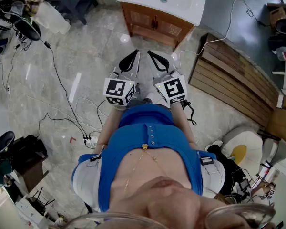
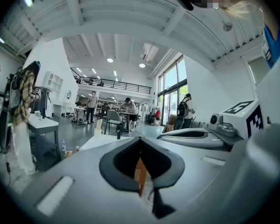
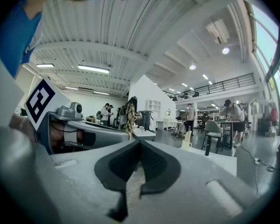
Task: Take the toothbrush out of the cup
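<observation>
- Looking down in the head view, the left hand-held gripper (image 1: 133, 55) and right hand-held gripper (image 1: 152, 56) are at the person's waist, well short of the desk (image 1: 183, 6).
- Left gripper view: jaws together, empty. The cup (image 2: 98, 131) stands far ahead on the desk.
- Right gripper view: jaws closed on nothing. The toothbrush (image 3: 188, 135) is in the cup, so approach, grasp and lift all remain.

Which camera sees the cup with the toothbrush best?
The right gripper view: the cup stands clear on the white counter, toothbrush poking out. The left gripper view shows the cup smaller. The head view doesn't clearly show it.
</observation>
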`<state>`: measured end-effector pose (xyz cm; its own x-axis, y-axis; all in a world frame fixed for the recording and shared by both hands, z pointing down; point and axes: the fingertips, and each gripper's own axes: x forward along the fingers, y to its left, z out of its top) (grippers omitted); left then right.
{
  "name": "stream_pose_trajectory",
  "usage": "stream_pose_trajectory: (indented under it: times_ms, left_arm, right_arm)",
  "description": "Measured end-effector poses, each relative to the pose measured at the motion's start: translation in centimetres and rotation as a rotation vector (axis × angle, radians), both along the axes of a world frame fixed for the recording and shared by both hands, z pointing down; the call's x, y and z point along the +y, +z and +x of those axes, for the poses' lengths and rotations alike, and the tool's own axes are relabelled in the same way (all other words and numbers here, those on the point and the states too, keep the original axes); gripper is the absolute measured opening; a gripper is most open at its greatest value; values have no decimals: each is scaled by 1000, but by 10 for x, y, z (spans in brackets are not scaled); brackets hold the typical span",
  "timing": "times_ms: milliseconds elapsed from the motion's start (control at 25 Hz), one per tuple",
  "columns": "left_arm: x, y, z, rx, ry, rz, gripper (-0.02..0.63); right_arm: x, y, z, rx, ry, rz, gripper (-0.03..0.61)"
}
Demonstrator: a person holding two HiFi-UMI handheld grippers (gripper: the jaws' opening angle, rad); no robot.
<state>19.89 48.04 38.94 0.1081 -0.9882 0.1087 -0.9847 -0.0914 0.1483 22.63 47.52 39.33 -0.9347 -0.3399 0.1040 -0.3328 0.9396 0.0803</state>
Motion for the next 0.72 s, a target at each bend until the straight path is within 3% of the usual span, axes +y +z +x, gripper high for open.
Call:
stream_pose_trajectory:
  times_ms: [200,720]
  left_arm:
    - [-4,-2,-7,3,-6,10,2]
    - [-64,3,-57,17,43,23,2]
  right_arm:
    - [-14,-2,1,-60,50,-32,2]
    - [-65,5,-61,-39,18,-45,2]
